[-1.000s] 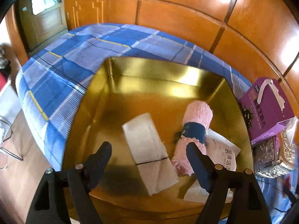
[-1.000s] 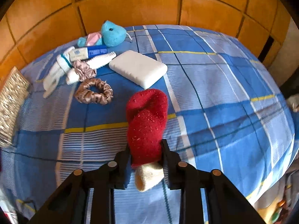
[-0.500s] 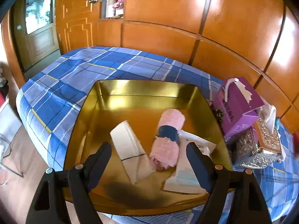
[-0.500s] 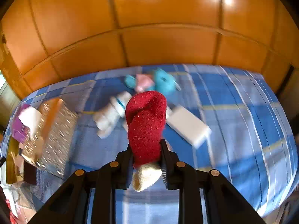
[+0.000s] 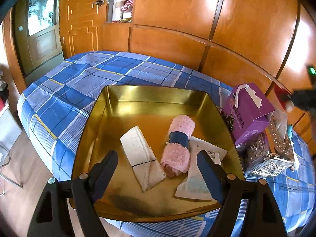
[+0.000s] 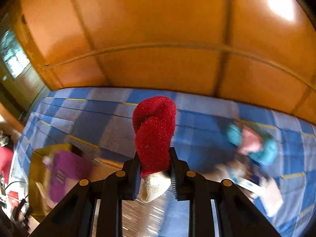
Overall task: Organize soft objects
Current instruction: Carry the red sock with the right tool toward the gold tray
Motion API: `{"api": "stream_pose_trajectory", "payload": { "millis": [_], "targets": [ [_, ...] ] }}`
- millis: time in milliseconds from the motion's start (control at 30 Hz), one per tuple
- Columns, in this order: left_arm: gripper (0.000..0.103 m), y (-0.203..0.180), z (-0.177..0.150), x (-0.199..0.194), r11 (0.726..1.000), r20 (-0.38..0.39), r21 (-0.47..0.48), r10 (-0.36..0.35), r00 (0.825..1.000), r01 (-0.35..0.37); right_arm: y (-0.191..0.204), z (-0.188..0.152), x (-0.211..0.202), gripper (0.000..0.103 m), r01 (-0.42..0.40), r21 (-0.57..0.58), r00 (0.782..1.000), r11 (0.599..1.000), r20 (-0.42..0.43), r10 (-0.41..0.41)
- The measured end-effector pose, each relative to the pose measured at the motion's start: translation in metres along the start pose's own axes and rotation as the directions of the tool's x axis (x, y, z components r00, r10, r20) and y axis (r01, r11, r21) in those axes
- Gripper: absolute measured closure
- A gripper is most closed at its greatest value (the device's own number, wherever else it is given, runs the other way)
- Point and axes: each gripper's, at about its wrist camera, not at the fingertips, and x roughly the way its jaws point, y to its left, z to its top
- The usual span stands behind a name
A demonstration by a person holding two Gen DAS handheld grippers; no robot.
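One red sock, fuzzy, cream-toed, we see clamped in the right gripper above the bed | gold tray: one pink towel roll, one white cloth | left gripper spread wide, empty.

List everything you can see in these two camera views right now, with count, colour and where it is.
gold tray: one, gold, on the bed
pink rolled towel: one, pink with a blue band, in the tray
white folded cloth: one, white, in the tray, left of the towel
paper packet: one, white, in the tray, right side
purple box: one, purple, right of the tray
silver box: one, silver, beside the purple box
red sock: one, red with a cream end, in the right gripper
plaid bedsheet: one, blue
left gripper: open, above the tray
right gripper: shut on the sock
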Motion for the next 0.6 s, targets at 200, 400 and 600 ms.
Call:
{"api": "stream_pose_trajectory", "payload": {
  "millis": [200,400,600],
  "targets": [
    [0.021,0.007,-0.001,-0.007,1.000,0.018,-0.005,0.013,1.000,-0.013,0.110,0.017,0.012,0.080,-0.185,-0.174,0.982,0.967,0.010,0.190],
    [0.021,0.021,0.000,-0.012,0.998,0.042,-0.040,0.050,0.998,-0.048,0.191,-0.030,0.009,0.080,-0.320,-0.375,0.946,0.870,-0.074,0.316],
    [0.021,0.029,0.002,-0.019,0.995,0.064,-0.068,0.078,0.995,-0.074,0.226,-0.081,0.025,0.078,-0.330,-0.398,0.944,0.856,-0.149,0.295]
  ]
}}
